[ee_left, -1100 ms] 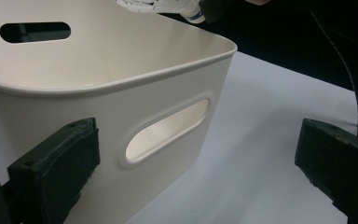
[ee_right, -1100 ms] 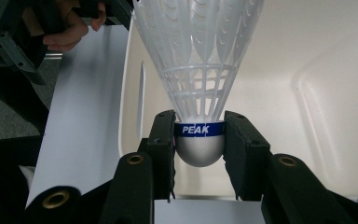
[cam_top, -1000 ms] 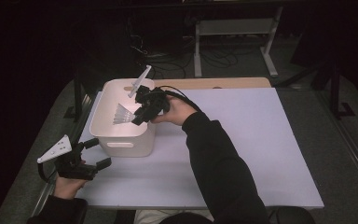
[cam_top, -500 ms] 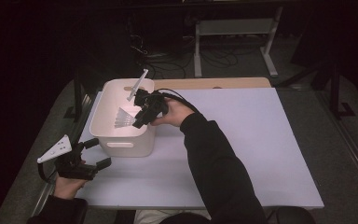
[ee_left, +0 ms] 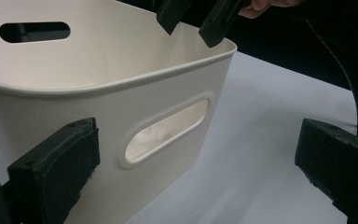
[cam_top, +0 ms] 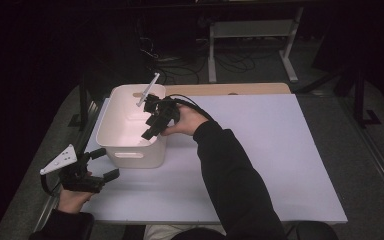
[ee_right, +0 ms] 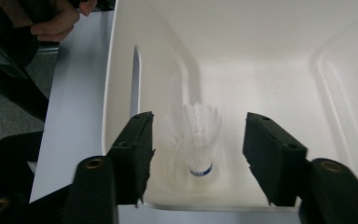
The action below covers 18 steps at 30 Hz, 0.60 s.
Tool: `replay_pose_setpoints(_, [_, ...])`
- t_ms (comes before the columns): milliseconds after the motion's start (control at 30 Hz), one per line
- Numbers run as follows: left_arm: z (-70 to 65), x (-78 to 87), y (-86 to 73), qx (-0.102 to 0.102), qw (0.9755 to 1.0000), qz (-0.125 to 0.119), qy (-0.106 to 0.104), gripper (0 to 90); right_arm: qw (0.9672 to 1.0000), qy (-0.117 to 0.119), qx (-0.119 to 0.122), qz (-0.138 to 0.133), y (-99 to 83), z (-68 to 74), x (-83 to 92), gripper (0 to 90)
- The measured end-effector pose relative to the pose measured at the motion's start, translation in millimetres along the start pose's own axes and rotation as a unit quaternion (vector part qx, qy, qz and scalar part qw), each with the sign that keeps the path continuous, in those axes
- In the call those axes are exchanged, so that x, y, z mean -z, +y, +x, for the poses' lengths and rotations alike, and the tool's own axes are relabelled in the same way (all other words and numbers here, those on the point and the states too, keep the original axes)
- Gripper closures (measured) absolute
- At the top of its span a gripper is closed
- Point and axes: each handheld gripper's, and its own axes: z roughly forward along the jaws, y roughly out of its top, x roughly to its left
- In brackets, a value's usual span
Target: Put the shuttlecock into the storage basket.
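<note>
Dropping step looks done: right gripper has just been opening its jaws, shuttlecock loose inside the bin. Left gripper waits wide at 7 o'clock. Next, lift clear.

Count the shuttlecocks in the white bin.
1. One white shuttlecock sits inside the white bin, in line with the gap between the right gripper's open, just-widened jaws, untouched. More could be hidden behind the bin's walls.

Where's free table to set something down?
Free: white table top right of the right sleeve, and the front strip between bin and near edge. Crowded: the bin, with right tongs over a shuttlecock; left tongs by its corner.
</note>
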Motion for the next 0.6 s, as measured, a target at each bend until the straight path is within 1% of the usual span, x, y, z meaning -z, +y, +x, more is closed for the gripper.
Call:
replay_pose_setpoints(67, [-0.1, -0.1, -0.1, 0.000, 1.0000, 0.000, 0.000, 0.0, 1.0000, -0.004, -0.005, -0.001, -0.2, -0.1, 2.0, 29.2])
replay_pose_setpoints(167, [0.1, -0.4, -0.1, 0.000, 1.0000, 0.002, -0.001, 0.0, 0.9999, -0.011, -0.005, -0.003, -0.7, 0.4, 5.9, 19.5])
replay_pose_setpoints(267, [0.0, -0.4, -0.2, 0.000, 1.0000, 0.001, -0.001, 0.0, 0.9997, -0.019, -0.007, -0.011, -1.0, 1.3, 11.1, 14.4])
replay_pose_setpoints(333, [-0.2, -0.2, -0.2, 0.000, 1.0000, 0.001, -0.001, 0.0, 0.9995, -0.025, -0.014, -0.017, -1.2, 2.0, 15.0, 13.3])
replay_pose_setpoints(433, [-0.4, 0.0, -0.4, 0.000, 1.0000, 0.001, 0.000, 0.0, 0.9990, -0.039, -0.016, -0.019, -1.6, 3.6, 19.6, 11.7])
replay_pose_setpoints(533, [-0.3, -0.1, -0.3, -0.001, 1.0000, 0.002, 0.000, 0.0, 0.9987, -0.042, -0.018, -0.023, -2.4, 4.5, 24.0, 4.8])
replay_pose_setpoints(600, [-0.4, -0.2, -0.3, 0.000, 1.0000, 0.002, 0.000, 0.0, 0.9985, -0.044, -0.019, -0.026, -2.9, 5.5, 26.7, 2.6])
